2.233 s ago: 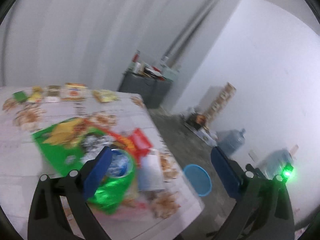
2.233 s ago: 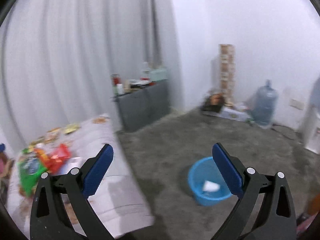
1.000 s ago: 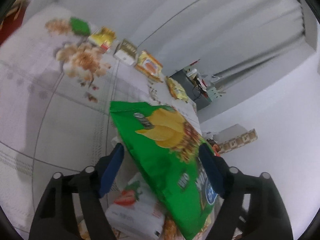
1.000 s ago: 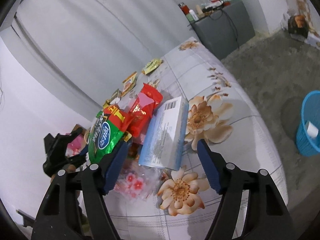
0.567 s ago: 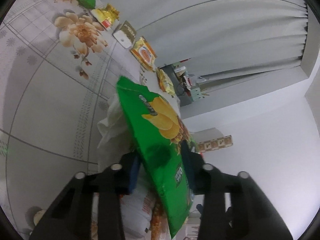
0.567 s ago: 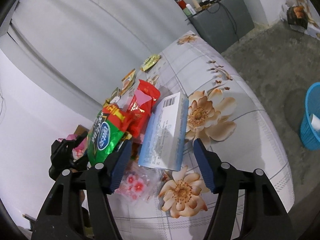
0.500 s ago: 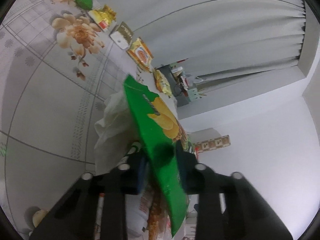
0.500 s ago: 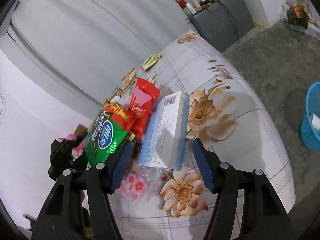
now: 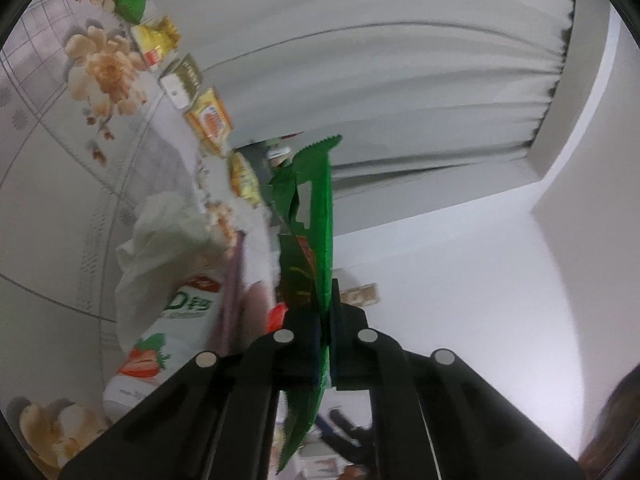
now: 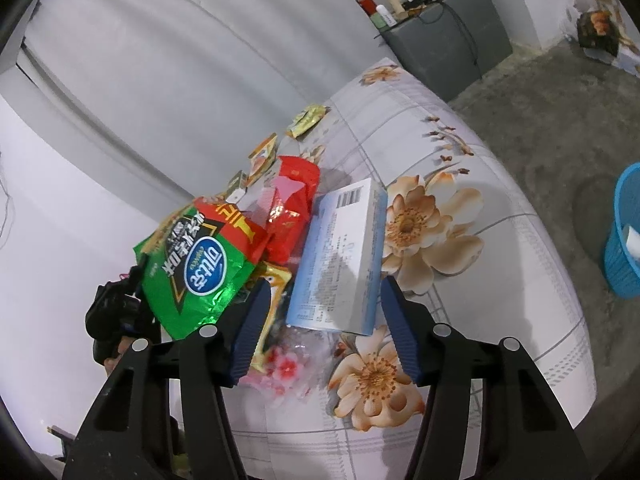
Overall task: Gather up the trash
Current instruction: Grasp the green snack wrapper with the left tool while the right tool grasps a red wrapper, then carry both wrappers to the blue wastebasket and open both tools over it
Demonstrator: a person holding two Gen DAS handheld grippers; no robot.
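Gripping green chip bag (image 9: 316, 240) edge, left gripper (image 9: 325, 322) jaws clamped, bag partly lifted off bench (image 10: 500, 240). Right gripper (image 10: 322, 316) jaws closing around blue-white box (image 10: 344, 256), not yet pressing. Next: carry to blue basket (image 10: 624, 240).

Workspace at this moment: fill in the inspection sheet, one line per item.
Surface: table under a floral cloth, trash piled near its middle.
Job's things: green chip bag pinched at one edge and lifted; white-and-blue box, red wrapper, strawberry milk pouch, crumpled tissue lying in the pile; blue bin on the floor past the table's end.
Clutter: small snack packets in a row along the far edge.
Grippers: left gripper shut on the green chip bag; right gripper closing, jaws either side of the box's near end, not touching.
Cables: black cable on the grey cabinet.
Surroundings: white curtain, concrete floor.
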